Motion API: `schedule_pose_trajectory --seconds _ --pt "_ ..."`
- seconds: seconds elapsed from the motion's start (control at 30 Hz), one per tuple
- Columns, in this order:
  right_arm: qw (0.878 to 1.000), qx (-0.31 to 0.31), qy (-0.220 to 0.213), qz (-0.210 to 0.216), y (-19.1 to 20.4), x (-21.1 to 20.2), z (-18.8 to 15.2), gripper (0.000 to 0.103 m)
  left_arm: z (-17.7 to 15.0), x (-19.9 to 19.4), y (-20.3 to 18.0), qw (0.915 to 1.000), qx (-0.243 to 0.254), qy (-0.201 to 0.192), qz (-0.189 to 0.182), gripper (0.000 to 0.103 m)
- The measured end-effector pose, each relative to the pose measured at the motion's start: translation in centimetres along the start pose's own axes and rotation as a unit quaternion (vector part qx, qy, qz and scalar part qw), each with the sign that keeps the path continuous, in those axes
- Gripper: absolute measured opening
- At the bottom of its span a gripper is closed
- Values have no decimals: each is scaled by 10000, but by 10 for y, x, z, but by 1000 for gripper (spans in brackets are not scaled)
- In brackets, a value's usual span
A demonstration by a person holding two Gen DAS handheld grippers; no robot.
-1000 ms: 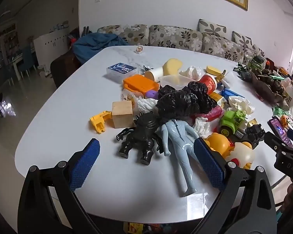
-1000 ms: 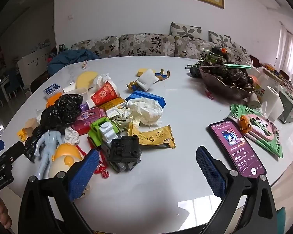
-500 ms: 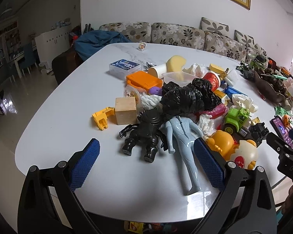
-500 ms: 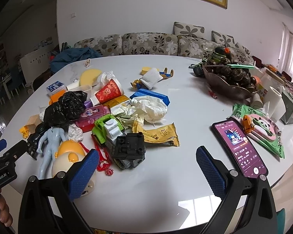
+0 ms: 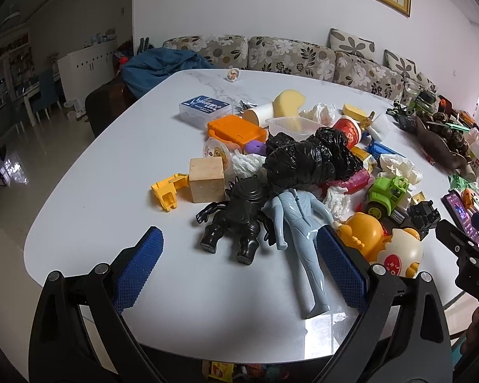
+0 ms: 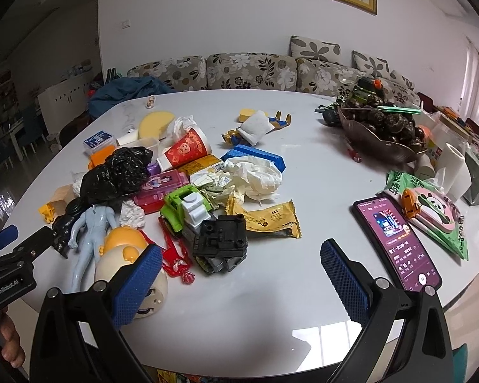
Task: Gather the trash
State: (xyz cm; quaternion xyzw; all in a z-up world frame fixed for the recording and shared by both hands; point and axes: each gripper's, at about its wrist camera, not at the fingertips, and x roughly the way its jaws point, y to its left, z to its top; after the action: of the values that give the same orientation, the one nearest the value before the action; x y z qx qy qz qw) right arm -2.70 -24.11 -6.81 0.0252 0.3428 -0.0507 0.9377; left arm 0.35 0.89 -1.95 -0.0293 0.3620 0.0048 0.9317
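Both views have crept closer; gold wrapper (image 6: 268, 220) lies crosswise; both tools (image 5: 238, 274) (image 6: 239, 282) gape wide, empty.

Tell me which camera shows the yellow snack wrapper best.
The right wrist view: the yellow snack wrapper lies flat and unobstructed on the table, ahead of the open right gripper. In the left wrist view I cannot pick it out behind the toys.

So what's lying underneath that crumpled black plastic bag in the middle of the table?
The crumpled black plastic bag overlaps a pink plastic case, crumpled white tissue and the pale blue figure's head. Whatever lies beneath its middle is covered.
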Motion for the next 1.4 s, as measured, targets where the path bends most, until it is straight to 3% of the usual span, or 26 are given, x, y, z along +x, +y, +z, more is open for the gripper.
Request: schedule_pose_trajectory --seconds 0.57,0.93,1.4 --pt "9998 -135 57 163 7 -4 0 98 -1 -1 -3 10000 62 4 38 94" --pt "9944 -1007 37 306 36 -14 21 98 -3 1 5 10000 20 5 -42 94" --pt "9944 -923 199 470 48 -7 21 98 3 -3 14 10000 8 -12 -10 94"
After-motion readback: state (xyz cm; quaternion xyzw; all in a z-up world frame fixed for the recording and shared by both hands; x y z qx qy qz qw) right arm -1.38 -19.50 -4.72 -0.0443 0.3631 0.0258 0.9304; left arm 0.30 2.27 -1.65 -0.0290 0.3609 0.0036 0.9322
